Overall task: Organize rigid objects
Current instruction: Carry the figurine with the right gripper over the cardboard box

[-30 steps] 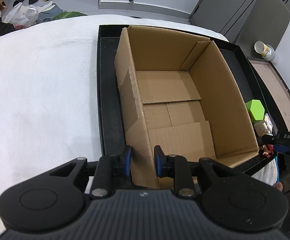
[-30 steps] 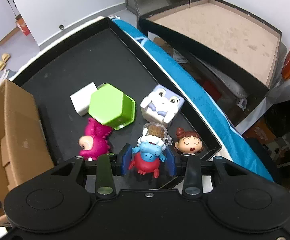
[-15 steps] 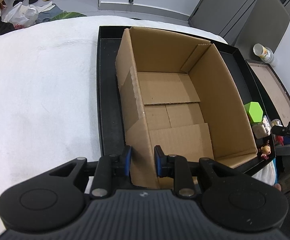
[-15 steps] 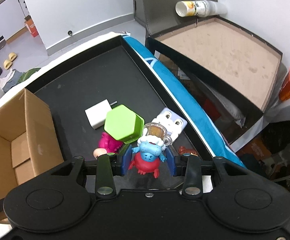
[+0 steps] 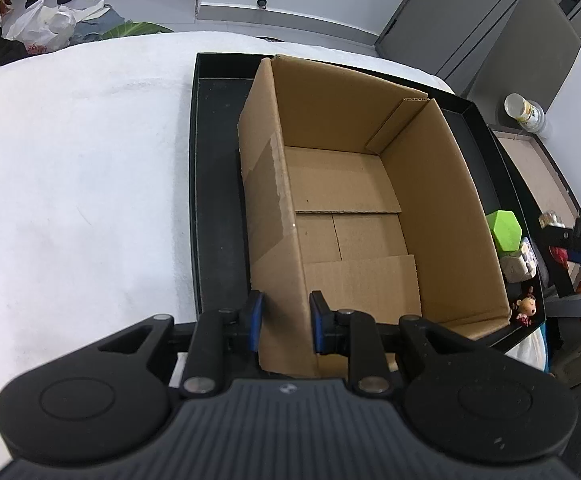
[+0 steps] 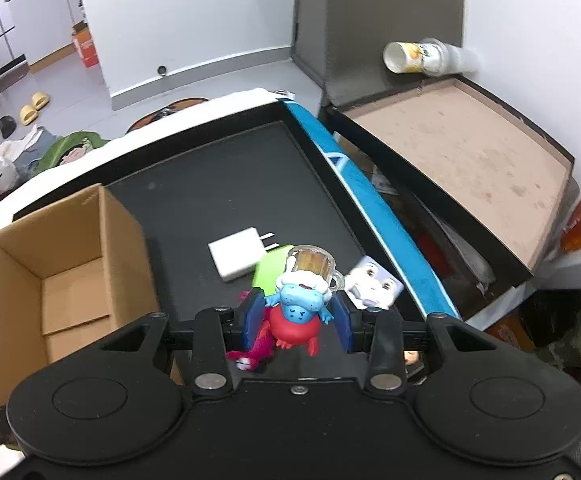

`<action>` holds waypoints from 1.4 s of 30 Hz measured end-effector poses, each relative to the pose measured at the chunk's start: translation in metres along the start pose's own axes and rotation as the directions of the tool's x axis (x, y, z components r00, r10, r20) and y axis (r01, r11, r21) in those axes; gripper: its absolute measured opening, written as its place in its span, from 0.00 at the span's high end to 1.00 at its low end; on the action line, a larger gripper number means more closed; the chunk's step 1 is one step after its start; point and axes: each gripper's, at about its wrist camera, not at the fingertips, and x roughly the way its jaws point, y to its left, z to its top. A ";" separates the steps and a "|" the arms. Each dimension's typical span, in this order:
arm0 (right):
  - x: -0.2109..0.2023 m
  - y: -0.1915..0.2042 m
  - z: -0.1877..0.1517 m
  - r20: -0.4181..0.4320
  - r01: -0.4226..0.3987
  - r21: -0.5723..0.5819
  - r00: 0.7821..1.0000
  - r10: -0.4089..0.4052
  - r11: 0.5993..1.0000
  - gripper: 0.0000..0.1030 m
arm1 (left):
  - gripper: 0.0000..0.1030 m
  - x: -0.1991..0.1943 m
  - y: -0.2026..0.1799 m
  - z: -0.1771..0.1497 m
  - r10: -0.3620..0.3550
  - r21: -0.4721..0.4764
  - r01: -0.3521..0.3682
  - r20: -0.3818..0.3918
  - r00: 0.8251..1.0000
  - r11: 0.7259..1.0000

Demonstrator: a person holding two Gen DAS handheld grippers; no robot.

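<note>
We are pinching the near wall of the cardboard box (image 5: 370, 184) with our left gripper (image 5: 284, 322), one finger outside it and one inside. The box is sitting open in the black tray (image 5: 218, 200). Our right gripper (image 6: 296, 318) is clamping a blue-and-red figurine (image 6: 296, 312), which is carrying a small mug on its head, above the tray floor. The figurine is hiding much of the green hexagonal block (image 6: 268, 272) and the pink toy (image 6: 256, 350). A white charger (image 6: 236, 255) is lying in plain view; the white cube-faced toy (image 6: 372, 286) is partly covered.
</note>
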 end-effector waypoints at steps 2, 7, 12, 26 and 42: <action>-0.003 0.008 0.003 0.009 -0.006 -0.014 1.000 0.006 1.000 0.64 | 0.77 0.000 -0.001 -0.001 0.000 -0.003 0.000 -0.001 1.000 1.000; -0.007 0.027 0.011 0.026 -0.024 -0.051 0.999 0.025 0.998 0.64 | 0.77 0.000 0.001 -0.001 -0.001 -0.019 0.001 -0.003 1.000 1.000; -0.014 0.048 0.017 0.049 -0.044 -0.106 0.998 0.049 0.993 0.64 | 0.77 0.000 0.000 0.000 -0.006 -0.031 0.006 -0.009 1.000 0.999; -0.020 0.117 0.024 0.059 -0.100 -0.266 0.991 0.120 0.959 0.64 | 0.77 0.000 0.006 0.000 -0.023 -0.062 0.022 -0.012 1.000 0.998; -0.006 0.162 0.006 -0.045 -0.201 -0.373 0.979 0.199 0.906 0.64 | 0.77 -0.001 0.011 0.001 -0.037 -0.105 0.035 -0.017 0.999 0.994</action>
